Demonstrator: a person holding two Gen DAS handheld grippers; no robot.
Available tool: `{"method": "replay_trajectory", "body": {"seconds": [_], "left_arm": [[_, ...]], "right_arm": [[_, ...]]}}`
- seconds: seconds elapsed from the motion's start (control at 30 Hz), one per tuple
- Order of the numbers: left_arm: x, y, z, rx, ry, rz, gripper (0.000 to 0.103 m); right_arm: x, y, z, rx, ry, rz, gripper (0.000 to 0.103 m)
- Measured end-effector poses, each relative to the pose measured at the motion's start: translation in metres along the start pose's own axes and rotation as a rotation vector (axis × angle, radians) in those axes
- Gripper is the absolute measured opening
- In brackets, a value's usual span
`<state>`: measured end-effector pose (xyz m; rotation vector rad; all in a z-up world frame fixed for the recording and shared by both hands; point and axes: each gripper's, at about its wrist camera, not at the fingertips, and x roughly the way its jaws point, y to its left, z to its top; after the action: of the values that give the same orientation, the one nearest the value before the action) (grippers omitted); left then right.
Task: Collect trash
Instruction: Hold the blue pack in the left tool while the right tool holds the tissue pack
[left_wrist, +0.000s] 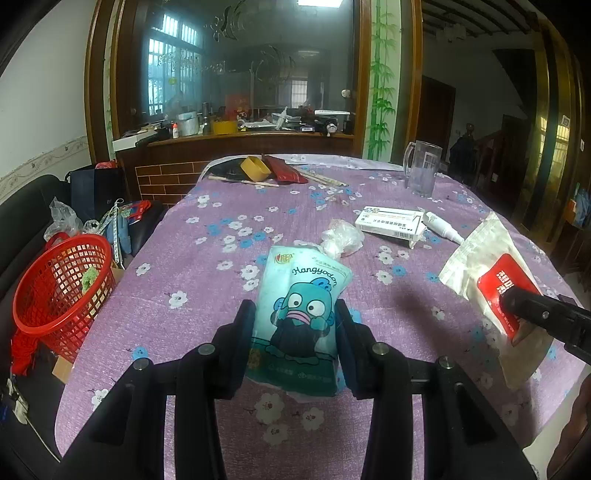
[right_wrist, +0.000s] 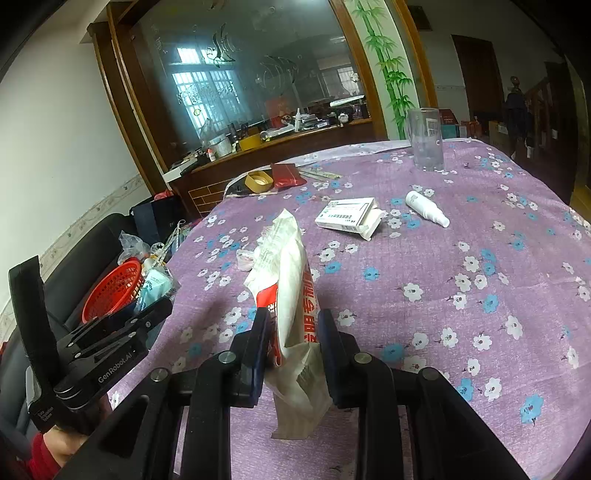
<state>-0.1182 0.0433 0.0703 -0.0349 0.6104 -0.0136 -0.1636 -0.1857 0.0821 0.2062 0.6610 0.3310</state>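
My left gripper (left_wrist: 295, 317) is shut on a teal cartoon tissue pack (left_wrist: 301, 314), held above the purple flowered tablecloth (left_wrist: 207, 266). My right gripper (right_wrist: 293, 332) is shut on a white and red plastic wrapper (right_wrist: 291, 295), held upright over the table; the wrapper also shows at the right of the left wrist view (left_wrist: 491, 277). A red mesh trash basket (left_wrist: 62, 291) stands left of the table on a dark sofa; it also shows in the right wrist view (right_wrist: 114, 290). A crumpled clear plastic scrap (left_wrist: 341, 238) lies on the cloth beyond the tissue pack.
A white medicine box (right_wrist: 347, 216) and a white spray bottle (right_wrist: 426, 208) lie mid-table. A clear glass mug (right_wrist: 424, 138) stands at the far right. A yellow lid (right_wrist: 258, 181), a red packet (right_wrist: 286, 173) and chopsticks lie at the far edge. Bags sit beside the basket.
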Motion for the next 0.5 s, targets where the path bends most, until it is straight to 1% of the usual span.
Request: {"method": "replay_trajectory", "body": {"seconds": [0.5], "left_arm": [[0.002, 0.009, -0.001, -0.014, 0.012, 0.016, 0.041]], "right_arm": [[0.010, 0.012, 0.006, -0.023, 0.019, 0.021, 0.029]]}}
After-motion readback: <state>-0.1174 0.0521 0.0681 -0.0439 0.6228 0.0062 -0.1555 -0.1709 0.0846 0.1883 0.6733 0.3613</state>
